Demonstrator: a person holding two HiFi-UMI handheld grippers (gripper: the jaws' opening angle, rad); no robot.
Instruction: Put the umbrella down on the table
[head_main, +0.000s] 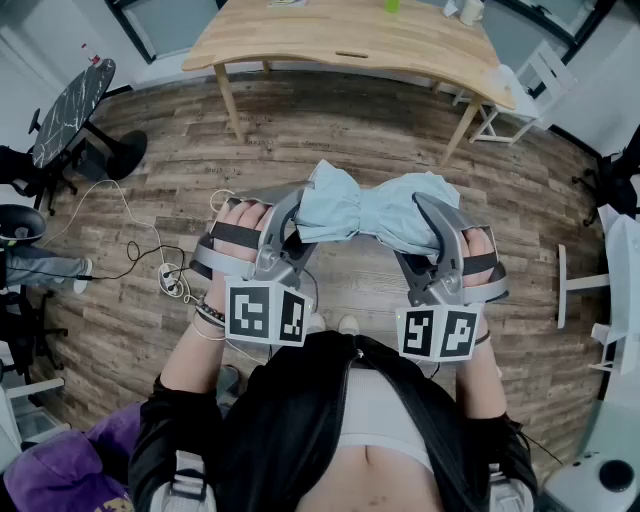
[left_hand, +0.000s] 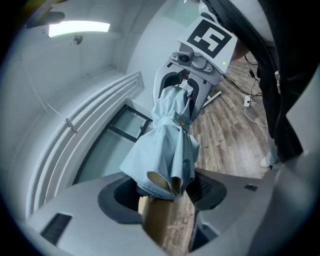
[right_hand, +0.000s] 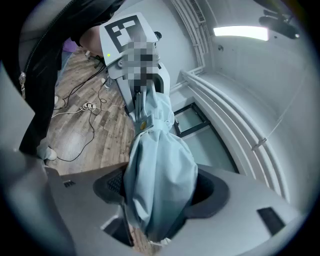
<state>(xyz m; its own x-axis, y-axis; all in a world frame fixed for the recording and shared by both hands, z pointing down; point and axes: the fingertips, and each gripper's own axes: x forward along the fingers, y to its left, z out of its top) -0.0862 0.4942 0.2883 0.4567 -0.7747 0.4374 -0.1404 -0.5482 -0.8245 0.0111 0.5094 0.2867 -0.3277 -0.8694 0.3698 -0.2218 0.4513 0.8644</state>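
carrying step: the folded pale blue fabric umbrella (head_main: 365, 210), clamped at its ends by the left gripper (head_main: 292, 218) and right gripper (head_main: 432, 226), hangs over plank floor (head_main: 330, 130), well short of the far light wooden table (head_main: 330, 35); next it likely needs carrying there, then lowering.

The wooden table (head_main: 340, 32) bears a green item (head_main: 392, 5) and a white item (head_main: 471, 10) near its far edge.
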